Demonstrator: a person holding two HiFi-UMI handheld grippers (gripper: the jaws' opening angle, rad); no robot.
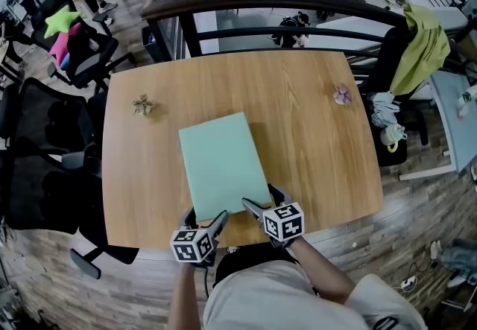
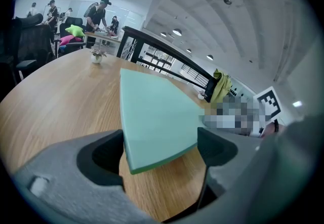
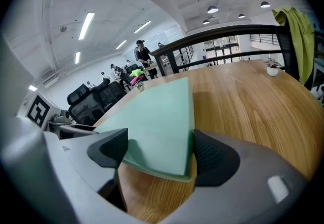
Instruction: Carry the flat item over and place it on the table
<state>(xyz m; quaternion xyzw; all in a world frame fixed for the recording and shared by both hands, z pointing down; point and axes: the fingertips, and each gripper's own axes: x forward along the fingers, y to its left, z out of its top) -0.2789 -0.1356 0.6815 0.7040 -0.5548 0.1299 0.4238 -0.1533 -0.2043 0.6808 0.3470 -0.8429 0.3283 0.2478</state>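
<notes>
A mint-green flat board (image 1: 221,165) lies on the round-cornered wooden table (image 1: 313,142), its near edge close to the table's front edge. My left gripper (image 1: 206,215) is at the board's near left corner, and the right gripper (image 1: 262,198) at its near right corner. In the left gripper view the board (image 2: 157,117) pokes in between wide-set jaws, its near edge a little above the wood. The right gripper view shows the same: the board (image 3: 157,127) sits between spread jaws. Both grippers are open.
A small potted plant (image 1: 142,105) stands at the table's left, another (image 1: 341,94) at its right. Black office chairs (image 1: 45,157) crowd the left side. A dark railing (image 1: 276,1) runs behind the table; a green jacket (image 1: 421,49) hangs on a chair to the right.
</notes>
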